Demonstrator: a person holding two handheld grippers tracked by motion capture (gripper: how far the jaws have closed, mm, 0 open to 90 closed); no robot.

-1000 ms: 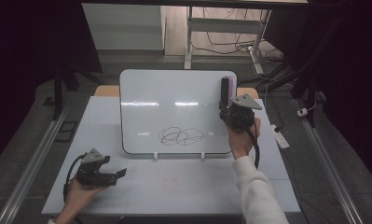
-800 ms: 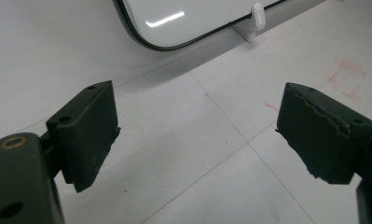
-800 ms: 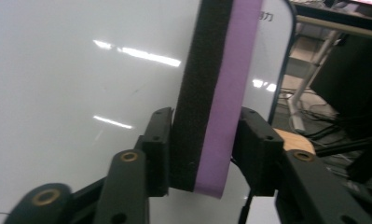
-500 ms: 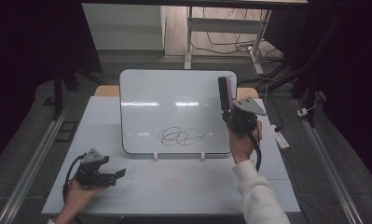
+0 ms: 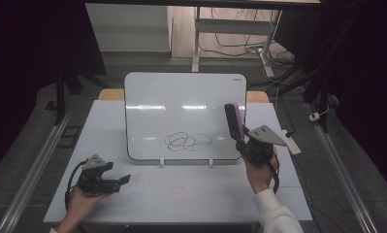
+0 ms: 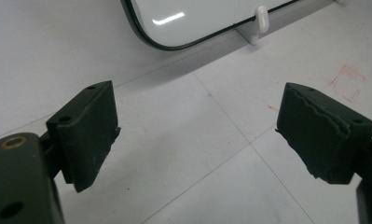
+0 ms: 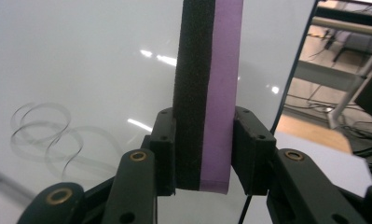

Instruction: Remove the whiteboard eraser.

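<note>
A whiteboard [image 5: 181,107] stands upright on the white table [image 5: 201,199], with a black scribble [image 5: 188,141] low on its face. My right gripper [image 5: 241,140] is shut on an eraser [image 5: 234,120] with a black felt side and a purple back, held upright just in front of the board's right edge. In the right gripper view the eraser [image 7: 207,70] sits clamped between both pads, felt side toward the scribble [image 7: 48,126]. My left gripper [image 5: 122,180] rests on the table at the front left. Its jaws stand open with nothing between them [image 6: 195,135].
Small white feet [image 5: 161,162] hold the board's lower edge. A faint red square [image 5: 176,190] is drawn on the table in front of the board. A white power strip [image 5: 293,144] lies at the table's right edge. Metal rails run along the floor on both sides.
My right gripper has come down and slightly toward the person with the eraser, still by the board's right edge. The left gripper has stayed put.
</note>
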